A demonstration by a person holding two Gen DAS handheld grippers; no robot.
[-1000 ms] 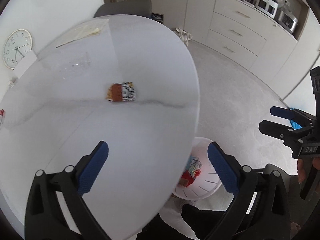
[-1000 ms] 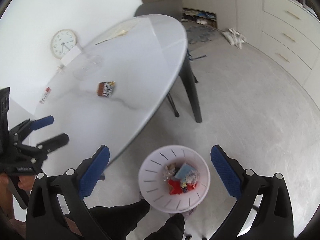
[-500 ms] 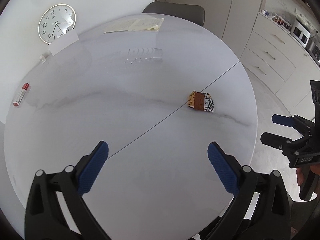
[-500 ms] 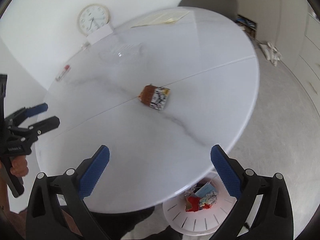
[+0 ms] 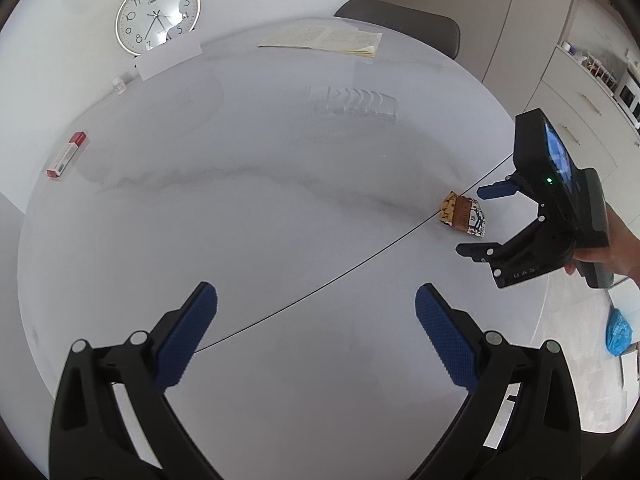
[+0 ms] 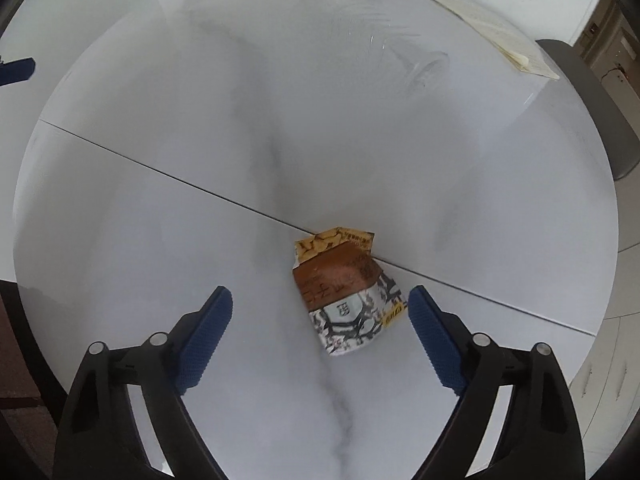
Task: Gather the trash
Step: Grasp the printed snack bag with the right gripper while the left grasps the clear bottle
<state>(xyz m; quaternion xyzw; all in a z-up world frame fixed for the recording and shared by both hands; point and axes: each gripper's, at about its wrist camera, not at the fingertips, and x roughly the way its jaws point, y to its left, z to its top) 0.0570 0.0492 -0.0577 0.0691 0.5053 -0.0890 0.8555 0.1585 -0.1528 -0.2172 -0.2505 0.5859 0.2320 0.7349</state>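
The crumpled brown-and-white snack wrapper (image 6: 346, 294) is lying on the round white marble counter (image 6: 200, 120), just ahead of the released right claw (image 6: 318, 314). Lowering squarely and straddling its raised middle looks wisest. The left claw (image 5: 316, 330) is hanging released, well apart.

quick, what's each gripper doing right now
Left gripper: open, holding nothing, above the table.
Right gripper: open, holding nothing, snack wrapper between its fingers.

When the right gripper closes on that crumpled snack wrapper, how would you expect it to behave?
The snack wrapper looks creased and flattened, so probably floppy and light. It lies on the glossy table, so it may skid if nudged. Between the right gripper fingers, it will likely crumple rather than resist.
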